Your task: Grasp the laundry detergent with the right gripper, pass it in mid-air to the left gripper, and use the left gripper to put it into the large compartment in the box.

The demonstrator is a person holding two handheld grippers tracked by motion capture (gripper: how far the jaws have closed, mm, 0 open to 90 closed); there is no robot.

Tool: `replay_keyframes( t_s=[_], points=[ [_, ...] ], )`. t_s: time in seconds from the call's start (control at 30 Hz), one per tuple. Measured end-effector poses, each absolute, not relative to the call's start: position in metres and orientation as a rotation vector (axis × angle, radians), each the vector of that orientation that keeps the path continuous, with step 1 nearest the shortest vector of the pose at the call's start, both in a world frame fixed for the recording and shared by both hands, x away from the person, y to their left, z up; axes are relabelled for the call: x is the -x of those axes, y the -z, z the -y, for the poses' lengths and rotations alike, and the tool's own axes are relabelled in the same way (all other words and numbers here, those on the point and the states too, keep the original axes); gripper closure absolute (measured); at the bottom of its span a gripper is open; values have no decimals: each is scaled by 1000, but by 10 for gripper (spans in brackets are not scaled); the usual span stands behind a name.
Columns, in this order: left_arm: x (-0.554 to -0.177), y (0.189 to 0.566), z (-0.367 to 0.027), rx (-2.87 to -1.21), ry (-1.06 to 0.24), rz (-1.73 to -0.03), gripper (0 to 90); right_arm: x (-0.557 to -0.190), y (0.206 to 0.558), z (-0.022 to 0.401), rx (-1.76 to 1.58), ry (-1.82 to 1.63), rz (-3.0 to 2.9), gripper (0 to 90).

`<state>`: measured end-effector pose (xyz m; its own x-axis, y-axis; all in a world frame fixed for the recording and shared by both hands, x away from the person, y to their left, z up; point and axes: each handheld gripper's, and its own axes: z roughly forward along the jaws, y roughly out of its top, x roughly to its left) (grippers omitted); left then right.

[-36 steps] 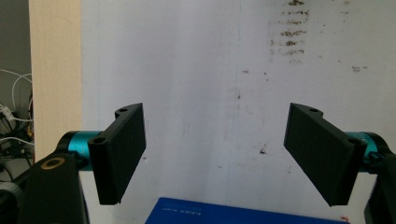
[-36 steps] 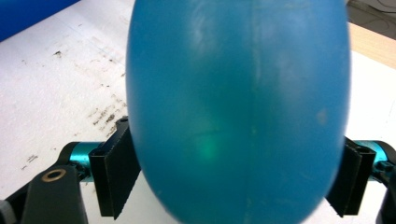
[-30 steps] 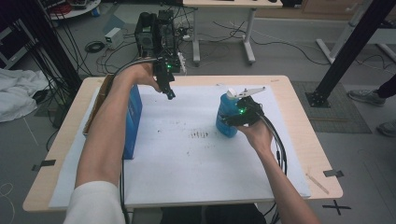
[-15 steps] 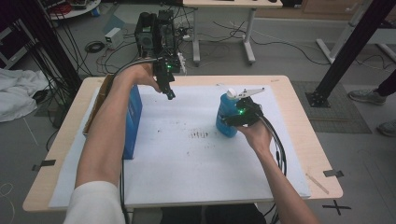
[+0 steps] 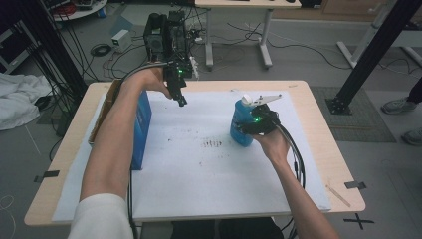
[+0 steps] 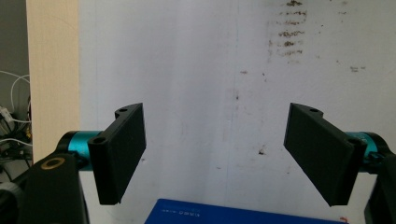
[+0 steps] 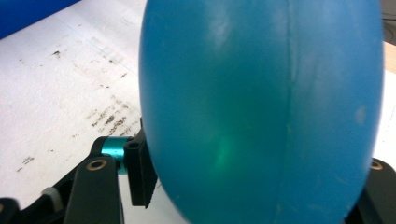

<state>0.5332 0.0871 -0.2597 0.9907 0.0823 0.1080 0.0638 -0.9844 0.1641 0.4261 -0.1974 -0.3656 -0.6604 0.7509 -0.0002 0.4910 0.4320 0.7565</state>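
Note:
A blue plastic bottle (image 5: 240,124) with a white cap stands upright on the white sheet (image 5: 199,174) at the right of the table. My right gripper (image 5: 247,129) holds it from the near right. Its jaws have just been closing, and in the right gripper view the left finger (image 7: 140,177) presses against the bottle (image 7: 261,102). My left gripper (image 5: 181,101) hangs open above the far left part of the sheet, jaws pointing down. Nothing lies between the wide-apart jaws of the left gripper (image 6: 215,154). The top of a blue box (image 6: 224,215) shows just below them.
The blue box (image 5: 142,124) stands on edge at the sheet's left side, beside a brown board (image 5: 106,107). Dark smudges (image 5: 213,144) mark the sheet's middle. A thin stick (image 5: 338,195) lies near the table's (image 5: 318,114) right front corner. Black equipment (image 5: 164,30) and cables are behind the table.

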Motion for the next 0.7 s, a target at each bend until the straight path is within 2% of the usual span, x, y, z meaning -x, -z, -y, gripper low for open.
replay_keyframes(
  t_s=[0.7],
  points=[
    [-532,261,-87,-2970,-166,-134,210,-426,367,200,-1087,-1098,-2336,431]
  ],
)
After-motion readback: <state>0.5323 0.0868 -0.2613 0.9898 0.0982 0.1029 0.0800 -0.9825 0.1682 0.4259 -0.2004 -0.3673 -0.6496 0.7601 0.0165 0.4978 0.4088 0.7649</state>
